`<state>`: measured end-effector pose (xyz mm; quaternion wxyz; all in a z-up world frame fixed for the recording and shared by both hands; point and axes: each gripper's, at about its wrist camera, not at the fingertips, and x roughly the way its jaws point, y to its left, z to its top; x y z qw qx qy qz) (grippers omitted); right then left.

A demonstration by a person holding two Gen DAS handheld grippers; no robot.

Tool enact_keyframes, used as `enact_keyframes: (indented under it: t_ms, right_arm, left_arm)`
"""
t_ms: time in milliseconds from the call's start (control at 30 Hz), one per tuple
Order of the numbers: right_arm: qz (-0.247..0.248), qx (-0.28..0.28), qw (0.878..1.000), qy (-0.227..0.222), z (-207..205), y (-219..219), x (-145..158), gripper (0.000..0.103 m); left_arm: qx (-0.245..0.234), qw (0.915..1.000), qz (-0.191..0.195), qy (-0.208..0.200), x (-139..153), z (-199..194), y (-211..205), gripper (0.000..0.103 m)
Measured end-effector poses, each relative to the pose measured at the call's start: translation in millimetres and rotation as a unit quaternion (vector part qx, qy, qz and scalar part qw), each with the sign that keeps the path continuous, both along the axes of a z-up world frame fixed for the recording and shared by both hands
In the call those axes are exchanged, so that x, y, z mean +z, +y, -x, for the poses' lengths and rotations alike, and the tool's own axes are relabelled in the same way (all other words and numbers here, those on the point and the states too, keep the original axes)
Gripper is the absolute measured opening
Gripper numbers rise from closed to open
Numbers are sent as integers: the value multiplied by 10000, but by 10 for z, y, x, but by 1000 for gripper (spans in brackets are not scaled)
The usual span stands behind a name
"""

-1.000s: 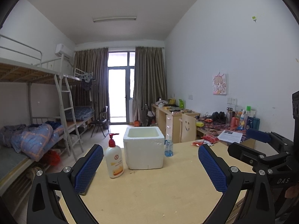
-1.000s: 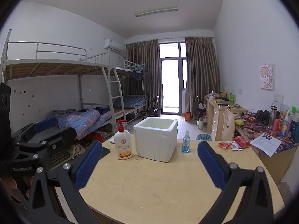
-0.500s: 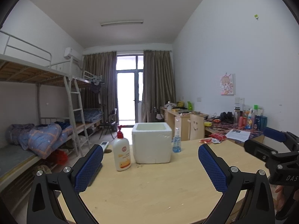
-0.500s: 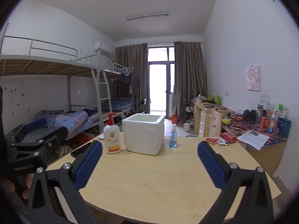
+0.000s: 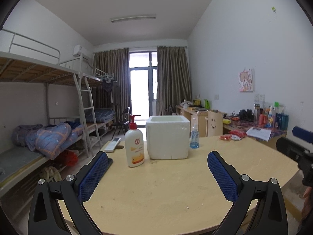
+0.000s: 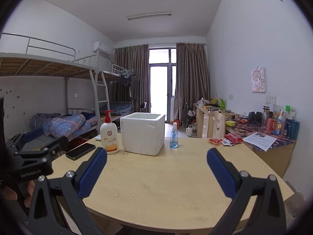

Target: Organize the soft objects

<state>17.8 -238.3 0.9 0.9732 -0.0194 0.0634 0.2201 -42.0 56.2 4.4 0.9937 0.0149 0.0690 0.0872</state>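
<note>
Now we hold both the left gripper (image 5: 157, 169) and right gripper (image 6: 156, 165) spread wide and empty, near the foam box (image 6: 142, 133) on the table (image 6: 166, 186).

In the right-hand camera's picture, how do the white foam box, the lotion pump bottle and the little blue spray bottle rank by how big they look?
1. White foam box
2. Lotion pump bottle
3. Blue spray bottle
</note>
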Motion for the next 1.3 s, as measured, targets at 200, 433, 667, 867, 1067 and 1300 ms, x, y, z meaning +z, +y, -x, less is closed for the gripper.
enact_keyframes:
  t_ms: [200,433,667,867,1067,1300]
  right_arm:
    - [-62,-14,9999,105,-23,-16,-88,103]
    - [-37,-4,9999,154,-32,-1,-146,103]
    - [-84,20,9997,232,-60,-27,-154,103]
    - [-87,1,9997,243,-95,-36,-157,103]
    - [-74,6,9996,255,-99,-23,-167,103]
    - [-72,-15,9995,292,-124,-28,-185,103]
  left_arm:
    - [-126,9999,-20,-72,-49,74,-33,102]
    - [-184,9998,-49,-16,-69,59,-68,102]
    - [-155,9999,-16,-1,-55,64,-57,102]
    - [-133,9999,12,42,-53,45,-23,102]
    - [-73,10000,-55,5,-53,60,-22,102]
    - [-91,9999,-48,38,-61,58,-26,102]
